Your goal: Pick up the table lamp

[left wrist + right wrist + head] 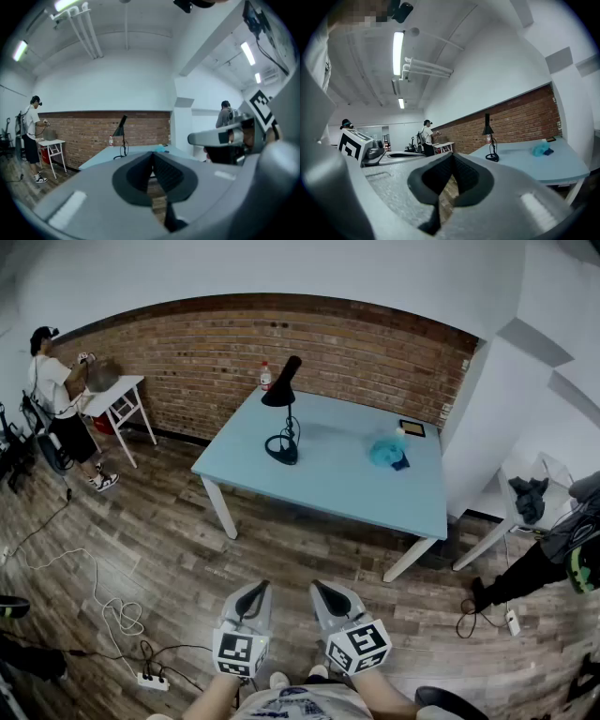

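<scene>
brick-walled room, lamp well out of reach

wood-plank floor (169,549) runs up to a pale blue table (328,488) that stands in front of the brick wall (328,348). the black table lamp (280,393) stands upright near the table's far left corner, with a small bottle (265,377) just behind it and a crumpled teal bag (386,451) well apart to its right. both gripper views also catch the lamp, small and distant on the table top.

the left gripper (251,601) and the right gripper (328,599) hang side by side low in the head view, over the floor and well short of the table. in the left gripper view the jaws are pressed together with nothing between them (152,168). the right gripper (452,171) is clenched and empty in the same way. the pickup has not yet begun.

the lamp looks top-heavy in shape: a tilted cone shade on a thin stem over a round, flat base. the stem is probably stiff metal and slim enough to fit between the jaws, though smooth, so it may twist or slip if taken high. a hold low on the stem, just above the base, seems safest, perhaps with the second gripper steadying it further up. the cord looped at the base could drag as the lamp is lifted.
</scene>
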`<action>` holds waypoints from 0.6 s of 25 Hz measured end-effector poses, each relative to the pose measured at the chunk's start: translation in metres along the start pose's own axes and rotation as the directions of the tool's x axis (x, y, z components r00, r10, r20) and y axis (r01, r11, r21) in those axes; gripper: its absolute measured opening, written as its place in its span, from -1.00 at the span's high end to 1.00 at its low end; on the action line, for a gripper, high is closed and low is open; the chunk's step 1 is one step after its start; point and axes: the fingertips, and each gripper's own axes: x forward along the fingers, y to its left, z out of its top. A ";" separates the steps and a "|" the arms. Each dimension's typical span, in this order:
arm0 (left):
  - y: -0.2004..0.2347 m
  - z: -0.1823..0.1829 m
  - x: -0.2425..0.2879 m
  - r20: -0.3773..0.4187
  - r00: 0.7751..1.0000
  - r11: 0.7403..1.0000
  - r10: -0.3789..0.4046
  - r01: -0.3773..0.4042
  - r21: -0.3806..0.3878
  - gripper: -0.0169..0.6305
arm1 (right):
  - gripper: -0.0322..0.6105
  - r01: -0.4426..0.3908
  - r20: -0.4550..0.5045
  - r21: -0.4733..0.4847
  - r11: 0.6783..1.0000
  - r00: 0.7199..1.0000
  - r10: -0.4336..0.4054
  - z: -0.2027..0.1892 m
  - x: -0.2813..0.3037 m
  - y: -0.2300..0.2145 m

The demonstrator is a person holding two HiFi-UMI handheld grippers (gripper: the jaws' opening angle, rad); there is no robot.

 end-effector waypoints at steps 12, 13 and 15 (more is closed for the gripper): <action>-0.021 0.002 0.035 -0.028 0.999 1.000 0.025 -0.026 -0.010 0.97 | 0.90 -0.026 -0.007 0.029 0.999 1.000 0.026 0.000 0.000 -0.035; -0.024 0.001 0.039 -0.031 0.999 1.000 0.027 -0.028 -0.009 0.97 | 0.90 -0.027 -0.006 0.031 0.999 1.000 0.027 0.000 -0.001 -0.040; -0.031 0.002 0.046 -0.031 0.999 0.999 0.034 -0.034 -0.007 0.97 | 0.90 -0.030 -0.005 0.032 0.999 1.000 0.030 0.002 -0.004 -0.051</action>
